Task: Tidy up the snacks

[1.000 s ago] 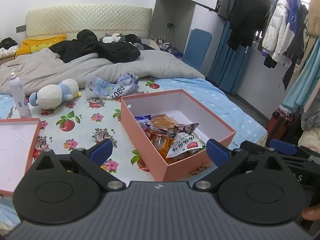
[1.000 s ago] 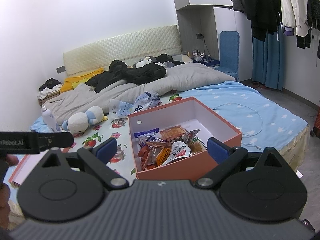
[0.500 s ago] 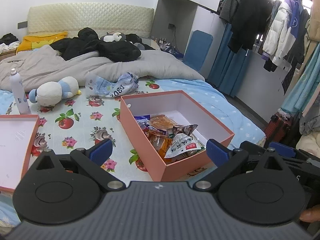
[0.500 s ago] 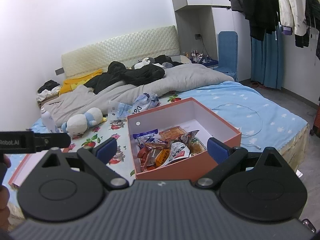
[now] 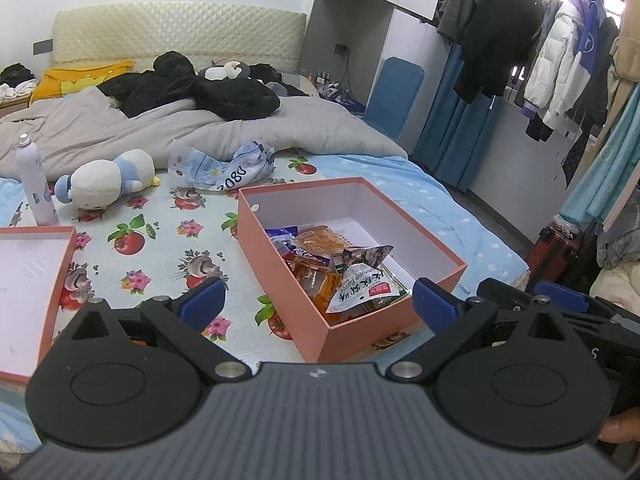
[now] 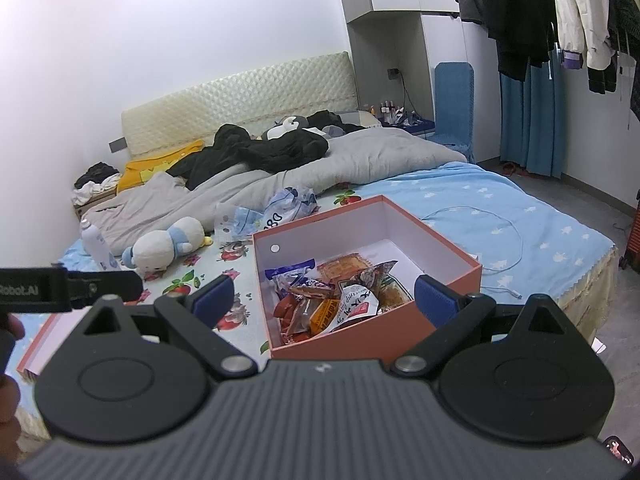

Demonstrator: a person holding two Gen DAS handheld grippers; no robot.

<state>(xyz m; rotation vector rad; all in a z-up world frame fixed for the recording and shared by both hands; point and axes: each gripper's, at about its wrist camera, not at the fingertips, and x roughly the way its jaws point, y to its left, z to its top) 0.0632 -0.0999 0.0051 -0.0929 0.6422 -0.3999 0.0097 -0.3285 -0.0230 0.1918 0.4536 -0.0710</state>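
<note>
snack packets (image 5: 344, 276) heaped in the pink box (image 5: 280, 280) on the bed (image 5: 160, 240).
light, crinkly, slippery; i'd pinch a sealed edge. left hand-held gripper (image 5: 316, 304) and right hand-held gripper (image 6: 325, 295) both spread, empty.

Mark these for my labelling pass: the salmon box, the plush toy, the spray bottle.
salmon box (image 5: 280, 264), left wrist view, outer left wall.
plush toy (image 5: 102, 180), left wrist view, white belly.
spray bottle (image 5: 34, 184), left wrist view, middle of its white body.
</note>
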